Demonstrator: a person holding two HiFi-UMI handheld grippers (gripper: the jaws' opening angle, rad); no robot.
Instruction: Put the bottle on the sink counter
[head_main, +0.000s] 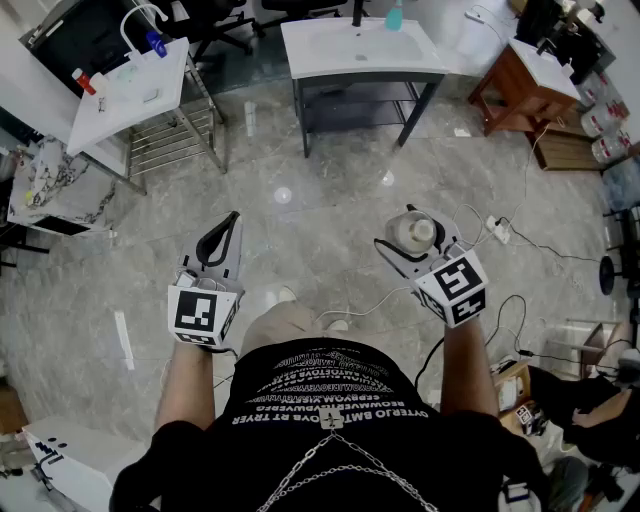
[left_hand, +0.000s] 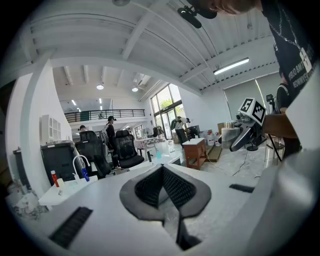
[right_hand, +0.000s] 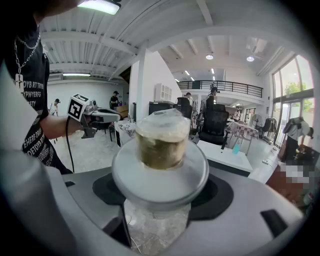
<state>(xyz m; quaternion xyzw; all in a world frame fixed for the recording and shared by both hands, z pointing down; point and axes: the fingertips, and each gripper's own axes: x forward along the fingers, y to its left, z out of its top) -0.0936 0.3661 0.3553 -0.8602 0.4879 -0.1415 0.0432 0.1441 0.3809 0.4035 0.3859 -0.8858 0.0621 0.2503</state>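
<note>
My right gripper (head_main: 414, 243) is shut on a clear bottle (head_main: 415, 230) with a wide white shoulder and a plastic-wrapped gold cap (right_hand: 161, 142). In the right gripper view the bottle fills the space between the jaws and hides their pads. I carry it at waist height over the marble floor. A white sink counter (head_main: 330, 50) on a dark frame stands far ahead, well beyond both grippers. My left gripper (head_main: 232, 220) is held level beside the right one. Its ribbed pads (left_hand: 175, 187) meet with nothing between them.
A teal bottle (head_main: 395, 16) stands at the back of the sink counter. A second white sink stand (head_main: 110, 110) with a faucet and small bottles is at the far left. A wooden cabinet (head_main: 525, 85) is at the far right. Cables (head_main: 520, 245) trail over the floor on the right.
</note>
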